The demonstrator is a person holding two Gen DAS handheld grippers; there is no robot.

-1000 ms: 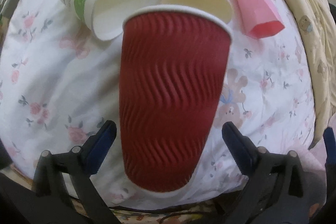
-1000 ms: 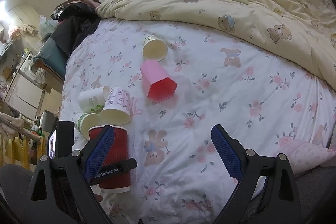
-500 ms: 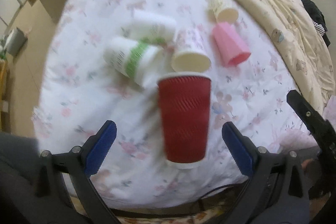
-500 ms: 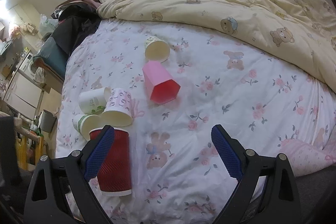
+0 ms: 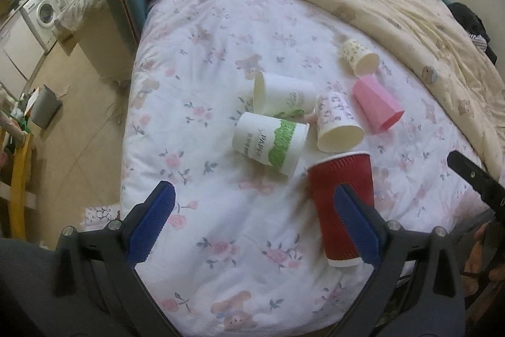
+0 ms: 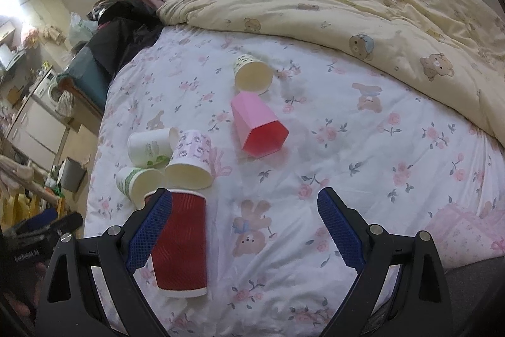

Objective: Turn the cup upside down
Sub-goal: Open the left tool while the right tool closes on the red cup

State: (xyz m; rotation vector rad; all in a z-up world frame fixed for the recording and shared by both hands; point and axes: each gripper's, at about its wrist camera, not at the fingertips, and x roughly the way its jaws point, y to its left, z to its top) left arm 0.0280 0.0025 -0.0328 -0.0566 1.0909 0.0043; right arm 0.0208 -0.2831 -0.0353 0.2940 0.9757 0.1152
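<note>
Both tongs, left (image 5: pixel 252 223) and right (image 6: pixel 244 228), gape empty, each partly hiding the red cup (image 6: pixel 181 245).

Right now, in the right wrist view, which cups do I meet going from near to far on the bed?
red ribbed cup → green-banded paper cup → pink cup → small patterned cup

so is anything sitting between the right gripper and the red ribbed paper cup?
Nothing visible. The red ribbed paper cup stands on the floral bedsheet at the open right gripper's left finger, with only bare sheet between. The other paper cups lie beyond its far end.
</note>
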